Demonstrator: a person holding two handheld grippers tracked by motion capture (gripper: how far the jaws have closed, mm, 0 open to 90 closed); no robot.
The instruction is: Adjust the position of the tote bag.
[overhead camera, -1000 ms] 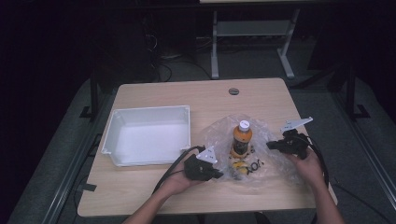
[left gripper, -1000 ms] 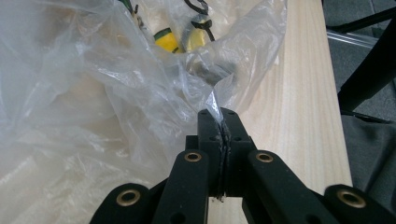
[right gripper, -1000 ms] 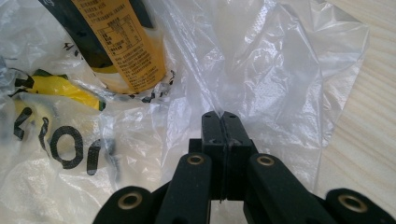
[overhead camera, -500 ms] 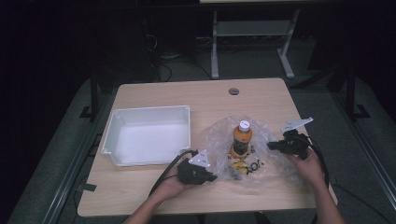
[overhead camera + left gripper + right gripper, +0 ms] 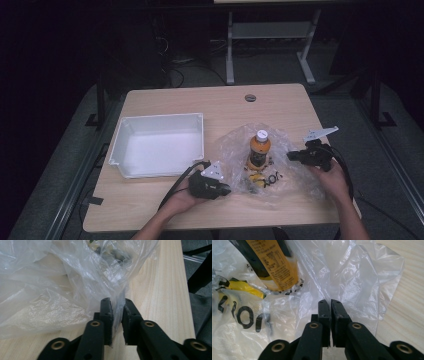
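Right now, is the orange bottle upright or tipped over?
Upright: the orange bottle stands on the plastic bag, its white cap on top.

Orange bottle (image 5: 259,150) with white cap, clear plastic bag (image 5: 285,175), white tray (image 5: 125,145)

Bottle label (image 5: 277,267), upper left of right gripper view: small print, too blurred to read.
Plastic bag (image 5: 244,320), lower left: black "O"-like marks, unclear.

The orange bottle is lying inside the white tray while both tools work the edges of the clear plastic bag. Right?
Not quite. The orange bottle stands upright on the clear plastic bag, to the right of the white tray, which holds nothing, as the high view shows. The left tool and right tool are at the bag's edges, as you said.
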